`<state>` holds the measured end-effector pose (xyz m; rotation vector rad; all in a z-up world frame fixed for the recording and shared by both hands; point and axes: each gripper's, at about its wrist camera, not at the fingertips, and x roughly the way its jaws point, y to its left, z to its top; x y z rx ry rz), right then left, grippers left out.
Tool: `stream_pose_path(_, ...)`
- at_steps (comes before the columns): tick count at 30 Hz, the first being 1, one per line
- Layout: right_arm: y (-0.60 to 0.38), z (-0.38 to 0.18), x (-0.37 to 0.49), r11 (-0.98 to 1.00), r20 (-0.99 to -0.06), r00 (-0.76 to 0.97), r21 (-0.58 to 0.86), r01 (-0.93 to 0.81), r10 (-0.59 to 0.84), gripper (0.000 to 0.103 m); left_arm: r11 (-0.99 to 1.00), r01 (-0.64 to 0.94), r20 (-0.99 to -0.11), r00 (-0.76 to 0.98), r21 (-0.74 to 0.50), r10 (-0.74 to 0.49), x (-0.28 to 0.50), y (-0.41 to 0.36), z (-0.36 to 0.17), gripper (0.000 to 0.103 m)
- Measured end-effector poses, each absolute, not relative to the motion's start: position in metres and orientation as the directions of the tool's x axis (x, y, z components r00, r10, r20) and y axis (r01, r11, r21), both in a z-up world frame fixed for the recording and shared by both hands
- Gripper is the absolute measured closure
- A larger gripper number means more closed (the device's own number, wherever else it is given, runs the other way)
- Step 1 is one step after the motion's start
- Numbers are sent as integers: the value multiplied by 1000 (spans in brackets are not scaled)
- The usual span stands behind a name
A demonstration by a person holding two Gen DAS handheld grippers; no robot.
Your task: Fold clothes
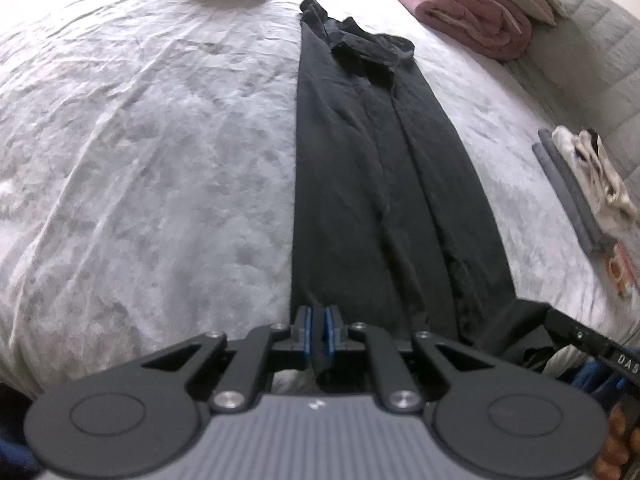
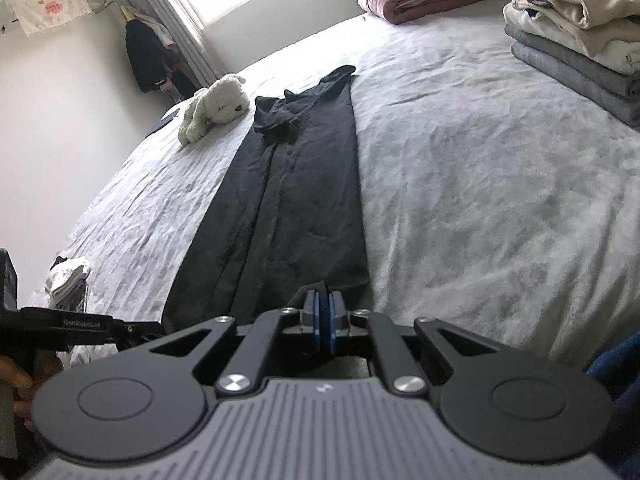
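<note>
Here the dark garment [image 1: 372, 184] lies already narrowed into a long strip down the middle of the pale bedspread [image 1: 160, 160], so the step in hand looks like the lengthwise fold: bringing the near hem up toward the far end.

Going left to right: the left gripper [image 1: 319, 326], at six o'clock in its own view, has its blue pads closed on the near left corner of the cloth, a pinch of black fabric showing between them. From there the garment runs away toward twelve o'clock, smooth along its length with a seam line down the middle, and ends in a crumpled collar or sleeve bunch near one o'clock. The right gripper [image 2: 324, 316] is likewise clamped on the near right corner, fabric between its pads, the strip stretching off toward eleven o'clock in its view.

The next move, as I judge it, calls for both hands to lift together and carry the hem evenly forward, keeping the edge taut so the layers stay aligned. A stuffed toy [image 2: 212, 108] sits near the far end at ten o'clock; folded stacks [image 2: 576, 40] lie at two o'clock.
</note>
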<state>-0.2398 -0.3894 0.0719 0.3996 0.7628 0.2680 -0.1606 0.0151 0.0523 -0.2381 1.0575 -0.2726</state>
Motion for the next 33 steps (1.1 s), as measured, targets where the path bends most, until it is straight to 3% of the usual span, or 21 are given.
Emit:
stream_pose_path(7,-386,90,-214,886,-572,720,444,-132,394,96,932,111,-785,510,-344,-350,-144,16,72,97)
stream_pose_path(11,-387,87,-192,894,-592,713,434,-112,376,96,929,130,-785,501,-346,-363,-140,16,69,97)
stream_pose_path(19,-399,71,-175,874,-609,689,480,-74,393,96,885,401,-768,482,-235,-422,-183,12,73,93)
stream_pose_path(22,-394,72,-177,890,-635,651,430,-149,416,92,870,459,-777,476,-179,-411,-194,12,76,89)
stream_pose_path(25,-392,69,-188,900,-682,594,384,-205,426,90,876,447,-800,452,-181,-396,-193,17,65,79)
stream_pose_path(30,-406,57,-217,888,-699,569,441,-134,433,89,905,380,-819,447,-190,-359,-191,22,47,78)
stream_pose_path(31,-408,56,-222,883,-699,566,454,-121,437,85,905,372,-817,445,-206,-368,-192,24,45,74)
stream_pose_path(33,-412,53,-233,874,-702,556,475,-98,444,69,895,361,-808,426,-262,-408,-193,27,41,66)
